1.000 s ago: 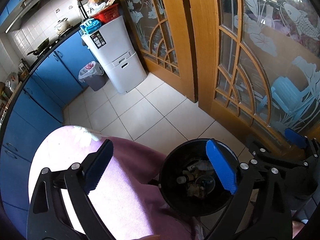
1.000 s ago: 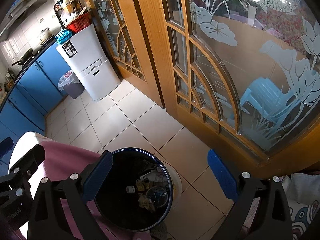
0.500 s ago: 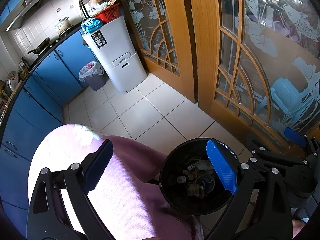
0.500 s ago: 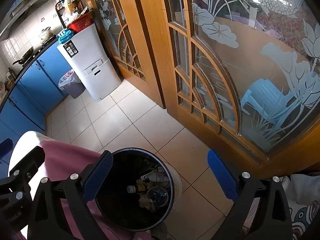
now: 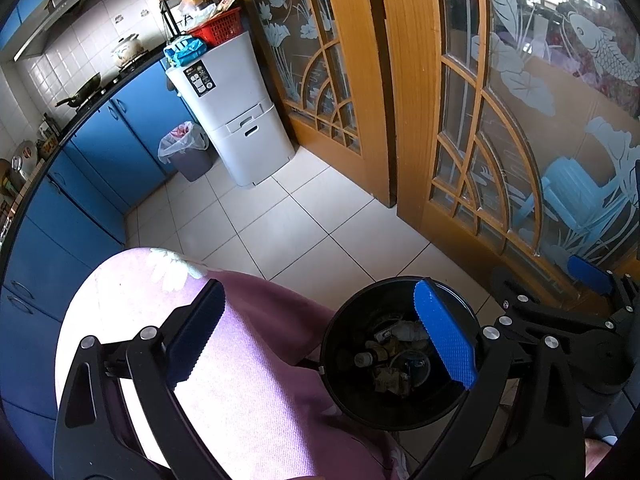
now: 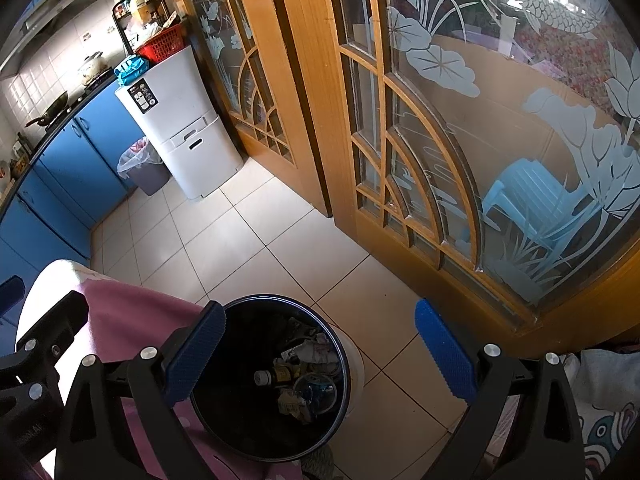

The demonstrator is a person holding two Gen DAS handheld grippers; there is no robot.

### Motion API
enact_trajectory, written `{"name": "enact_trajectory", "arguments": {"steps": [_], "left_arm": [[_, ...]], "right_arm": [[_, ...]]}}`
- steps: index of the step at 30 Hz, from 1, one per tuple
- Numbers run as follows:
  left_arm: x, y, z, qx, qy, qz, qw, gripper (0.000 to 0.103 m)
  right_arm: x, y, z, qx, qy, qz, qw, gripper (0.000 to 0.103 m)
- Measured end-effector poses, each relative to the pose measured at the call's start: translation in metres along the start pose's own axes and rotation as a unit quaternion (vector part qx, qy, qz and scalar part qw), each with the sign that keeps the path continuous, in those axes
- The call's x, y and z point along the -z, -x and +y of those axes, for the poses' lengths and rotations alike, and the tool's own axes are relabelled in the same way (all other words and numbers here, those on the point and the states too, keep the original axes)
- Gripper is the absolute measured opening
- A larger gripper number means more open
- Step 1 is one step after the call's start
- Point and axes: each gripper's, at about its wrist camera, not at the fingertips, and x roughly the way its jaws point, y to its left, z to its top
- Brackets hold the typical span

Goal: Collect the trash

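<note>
We hold the left gripper [image 5: 320, 340] and right gripper [image 6: 320, 354] above the kitchen floor [image 6: 256, 240], both with fingers spread wide and empty. Below them stands a black bin [image 6: 244, 432] holding trash [image 6: 304, 376], just beside a pink-covered table [image 5: 248, 400].

The left gripper [image 5: 320, 340] hangs above a pink-purple cloth [image 5: 248, 392] with its 2 blue-padded fingers [image 5: 444, 340] spread wide and nothing between them. Its right finger overlaps a black bin [image 5: 344, 392] holding a small bottle [image 5: 366, 358] and crumpled scraps. The right gripper [image 5: 592, 280] shows at the right edge, near the wooden glass door [image 5: 408, 120].
</note>
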Motion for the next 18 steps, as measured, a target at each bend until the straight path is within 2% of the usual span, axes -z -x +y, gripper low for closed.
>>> {"name": "enact_trajectory", "arguments": {"steps": [18], "left_arm": [[0.0000, 0.0017, 0.0029, 0.000, 0.002, 0.000, 1.0000, 0.094]], "right_arm": [[0.0010, -0.0002, 0.0031, 0.002, 0.002, 0.000, 1.000, 0.093]]}}
